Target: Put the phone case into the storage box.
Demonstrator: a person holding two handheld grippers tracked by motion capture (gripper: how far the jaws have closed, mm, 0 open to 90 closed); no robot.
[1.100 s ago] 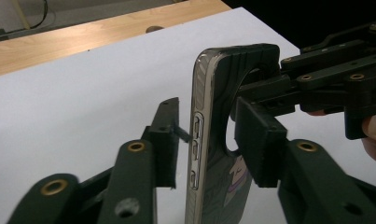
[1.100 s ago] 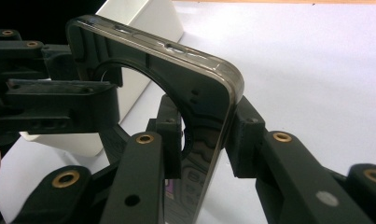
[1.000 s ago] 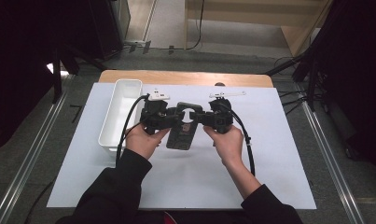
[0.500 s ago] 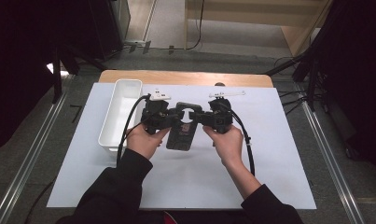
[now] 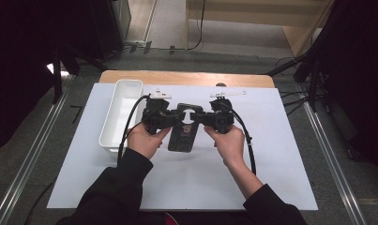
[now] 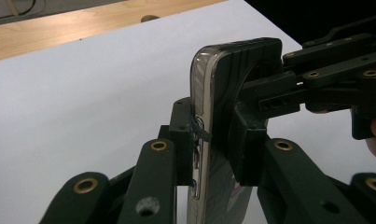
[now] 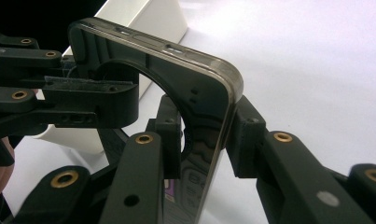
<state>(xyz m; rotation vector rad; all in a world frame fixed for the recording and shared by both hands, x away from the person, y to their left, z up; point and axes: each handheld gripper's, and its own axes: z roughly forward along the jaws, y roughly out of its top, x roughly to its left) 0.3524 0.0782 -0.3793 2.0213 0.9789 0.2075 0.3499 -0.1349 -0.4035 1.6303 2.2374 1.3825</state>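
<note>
Item: phone (image 5: 182, 136) with black case (image 6: 244, 65), held above the white counter (image 5: 271, 154). Our left tongs (image 6: 213, 140) have just been closing and clamp its edges; right tongs (image 7: 204, 128) clench it likewise. Advice: keep both grips square, peel gently. Beyond: white bin (image 5: 121, 112).

White rectangular bin (image 5: 121, 112): long, open-topped, standing lengthwise at the left part of the white sheet (image 5: 280, 154). White sheet: covers the wooden tabletop (image 5: 186, 77), of which a strip shows along the far edge. Metal rails (image 5: 27, 159): one along each side of the table. Grey floor (image 5: 172, 28) beyond, with a wooden shelf unit (image 5: 290, 23) at the far right.
</note>
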